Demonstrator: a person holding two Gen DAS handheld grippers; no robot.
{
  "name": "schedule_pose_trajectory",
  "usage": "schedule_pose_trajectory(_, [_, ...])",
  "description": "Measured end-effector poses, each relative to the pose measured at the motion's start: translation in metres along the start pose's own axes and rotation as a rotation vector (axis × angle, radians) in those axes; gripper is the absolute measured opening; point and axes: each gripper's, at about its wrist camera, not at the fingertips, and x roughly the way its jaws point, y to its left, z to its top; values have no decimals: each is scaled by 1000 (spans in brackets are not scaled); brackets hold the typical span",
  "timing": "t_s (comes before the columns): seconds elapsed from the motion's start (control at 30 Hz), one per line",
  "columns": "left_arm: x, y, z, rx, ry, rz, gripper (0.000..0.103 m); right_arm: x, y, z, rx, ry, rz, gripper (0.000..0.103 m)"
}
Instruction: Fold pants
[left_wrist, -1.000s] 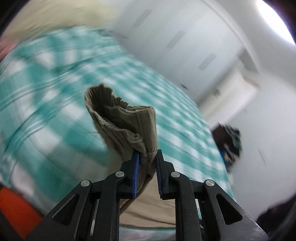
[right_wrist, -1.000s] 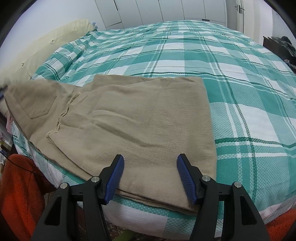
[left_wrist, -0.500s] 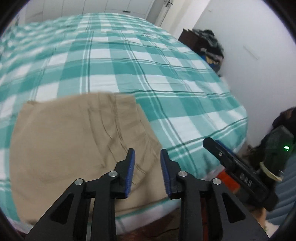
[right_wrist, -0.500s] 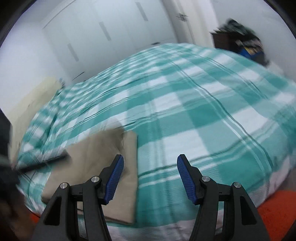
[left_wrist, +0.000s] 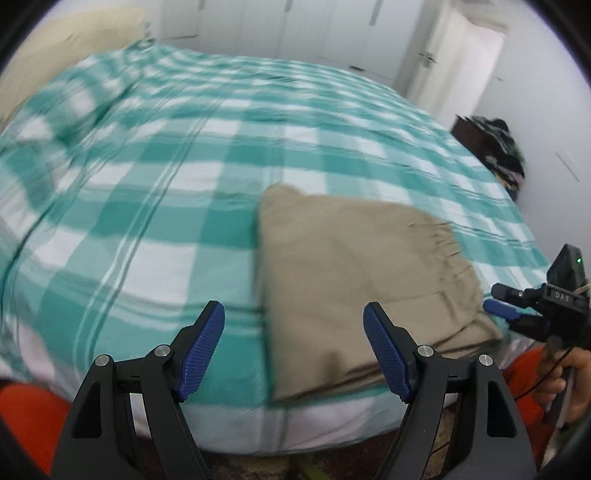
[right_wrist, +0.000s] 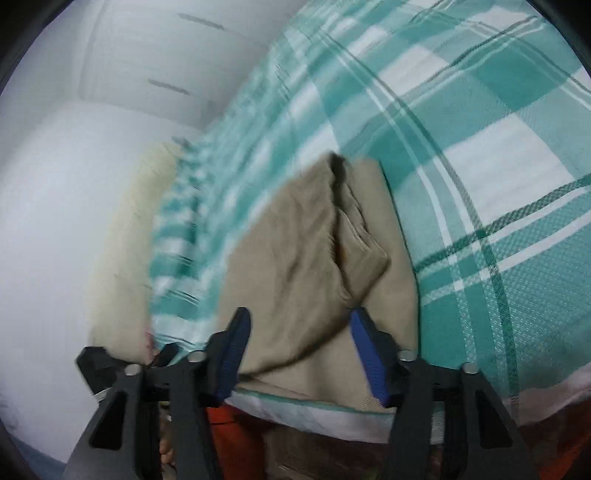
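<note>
Folded tan pants (left_wrist: 354, 280) sit at the near edge of the checked bed (left_wrist: 155, 192), cream pillow (right_wrist: 122, 266) beyond. Long side runs away from the edge. Left gripper (left_wrist: 293, 354) is opening on nothing; right gripper (right_wrist: 299, 354) is closing, not pinching them.

Tan pants (left_wrist: 354, 280) lie on teal-and-white plaid bedspread (left_wrist: 155, 192).

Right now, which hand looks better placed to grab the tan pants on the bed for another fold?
The right, probably. The right gripper frames the near edge of the pants as its jaws close. The left gripper, jaws opening, hangs mostly over the bare plaid bedspread.
</note>
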Motion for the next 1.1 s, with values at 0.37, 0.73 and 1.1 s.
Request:
schedule_pose_trajectory(0.37, [1, -34, -10, 147, -42, -39, 78, 1, 71, 9, -387, -139, -303, 0])
schedule_pose_trajectory(0.73, [17, -53, -21, 218, 7, 15, 68, 20, 22, 0, -56, 55, -101, 63])
schedule_pose_trajectory(1.1, [13, -47, -20, 275, -25, 173, 71, 43, 10, 5, -10, 16, -153, 61])
